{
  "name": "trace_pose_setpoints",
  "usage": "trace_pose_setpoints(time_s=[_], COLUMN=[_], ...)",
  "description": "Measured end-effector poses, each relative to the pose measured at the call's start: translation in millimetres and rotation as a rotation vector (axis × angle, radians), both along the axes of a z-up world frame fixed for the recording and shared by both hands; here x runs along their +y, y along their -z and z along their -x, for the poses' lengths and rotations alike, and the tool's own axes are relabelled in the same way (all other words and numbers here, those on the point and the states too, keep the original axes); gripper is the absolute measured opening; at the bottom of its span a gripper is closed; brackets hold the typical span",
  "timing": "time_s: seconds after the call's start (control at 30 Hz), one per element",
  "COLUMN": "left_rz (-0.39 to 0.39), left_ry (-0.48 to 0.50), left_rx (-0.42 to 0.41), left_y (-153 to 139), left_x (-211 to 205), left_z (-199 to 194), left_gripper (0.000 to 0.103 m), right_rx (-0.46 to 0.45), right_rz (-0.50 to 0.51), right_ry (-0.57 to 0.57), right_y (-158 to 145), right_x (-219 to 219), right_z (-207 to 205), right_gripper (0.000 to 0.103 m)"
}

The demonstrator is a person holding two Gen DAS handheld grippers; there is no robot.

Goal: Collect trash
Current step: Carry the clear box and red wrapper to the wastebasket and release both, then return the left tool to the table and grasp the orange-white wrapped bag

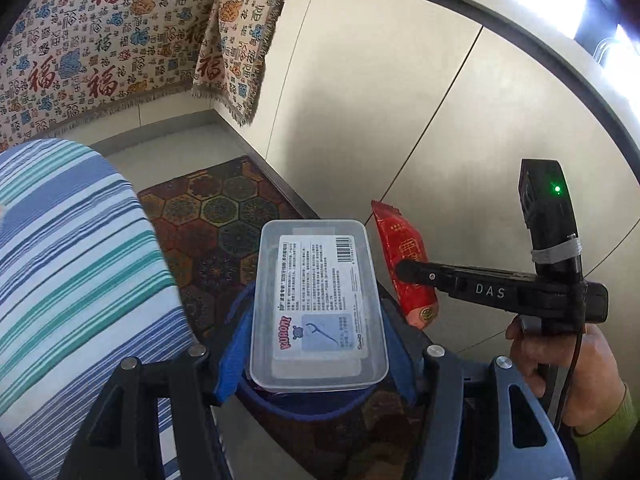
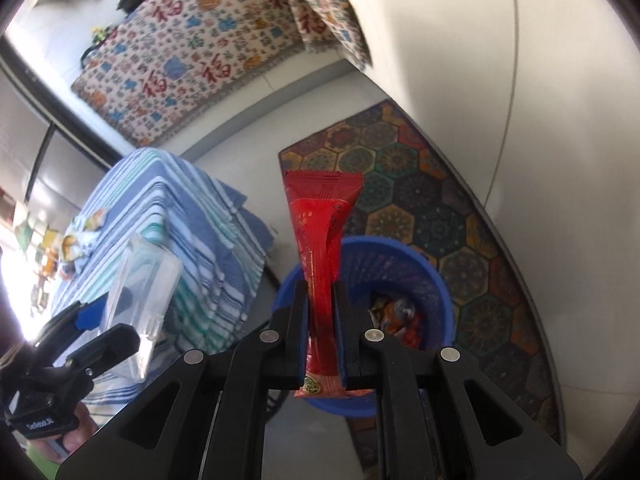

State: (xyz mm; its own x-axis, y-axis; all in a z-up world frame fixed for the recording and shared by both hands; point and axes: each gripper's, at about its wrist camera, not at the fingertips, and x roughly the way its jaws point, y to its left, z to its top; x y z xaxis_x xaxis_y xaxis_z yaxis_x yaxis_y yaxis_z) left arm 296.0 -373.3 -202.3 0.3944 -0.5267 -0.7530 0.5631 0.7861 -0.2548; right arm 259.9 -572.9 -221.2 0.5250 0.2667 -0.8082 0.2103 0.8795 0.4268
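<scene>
My left gripper (image 1: 316, 300) is shut on a clear plastic box (image 1: 320, 304) with a printed label, its blue pads pressing the box's long sides. Under the box a bit of the blue basket's rim (image 1: 320, 412) shows. To the right, a hand holds my right gripper (image 1: 408, 272), shut on a red snack wrapper (image 1: 404, 248). In the right wrist view the right gripper (image 2: 320, 286) pinches the red wrapper (image 2: 324, 232) upright over the blue basket (image 2: 384, 268), which holds crumpled wrappers (image 2: 396, 312). The left gripper (image 2: 108, 328) with the clear box (image 2: 148, 288) is at lower left.
A table under a blue striped cloth (image 1: 80, 260) stands left of the basket, with a crumpled wrapper (image 2: 82, 232) on it. The basket sits on a hexagon-patterned rug (image 2: 440, 208) beside a pale cabinet wall (image 1: 400, 100). A patterned sofa throw (image 1: 100, 40) lies behind.
</scene>
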Motion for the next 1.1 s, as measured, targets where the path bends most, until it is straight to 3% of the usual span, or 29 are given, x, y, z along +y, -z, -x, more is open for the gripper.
trace_pose_setpoints(time_s=[0.33, 0.43, 0.5, 0.57, 0.63, 0.7, 0.87, 1.1], left_rz=[-0.070, -0.076, -0.073, -0.075, -0.073, -0.067, -0.055, -0.079], left_ry=[0.037, 0.044, 0.039, 0.026, 0.014, 0.005, -0.021, -0.107], left_rx=[0.026, 0.038, 0.060, 0.066, 0.062, 0.053, 0.020, -0.067], left_y=[41, 50, 54, 54, 51, 46, 21, -14], left_x=[-47, -53, -54, -55, -53, -49, -26, 56], left_z=[-13, -19, -25, -29, -30, -27, -8, 46], left_gripper=[0.062, 0.065, 0.068, 0.068, 0.068, 0.068, 0.068, 0.070], right_rx=[0.031, 0.030, 0.036, 0.031, 0.018, 0.003, -0.031, -0.139], right_rz=[-0.058, -0.080, -0.083, -0.082, -0.059, -0.041, 0.007, 0.205], right_ry=[0.019, 0.031, 0.046, 0.049, 0.053, 0.049, 0.027, -0.064], right_y=[23, 27, 29, 28, 23, 17, 4, -30], right_x=[-16, -18, -20, -23, -23, -21, -9, 48], right_z=[-7, -5, -4, -3, -2, -1, -2, 0], right_gripper=[0.011, 0.019, 0.040, 0.041, 0.042, 0.053, 0.055, 0.075])
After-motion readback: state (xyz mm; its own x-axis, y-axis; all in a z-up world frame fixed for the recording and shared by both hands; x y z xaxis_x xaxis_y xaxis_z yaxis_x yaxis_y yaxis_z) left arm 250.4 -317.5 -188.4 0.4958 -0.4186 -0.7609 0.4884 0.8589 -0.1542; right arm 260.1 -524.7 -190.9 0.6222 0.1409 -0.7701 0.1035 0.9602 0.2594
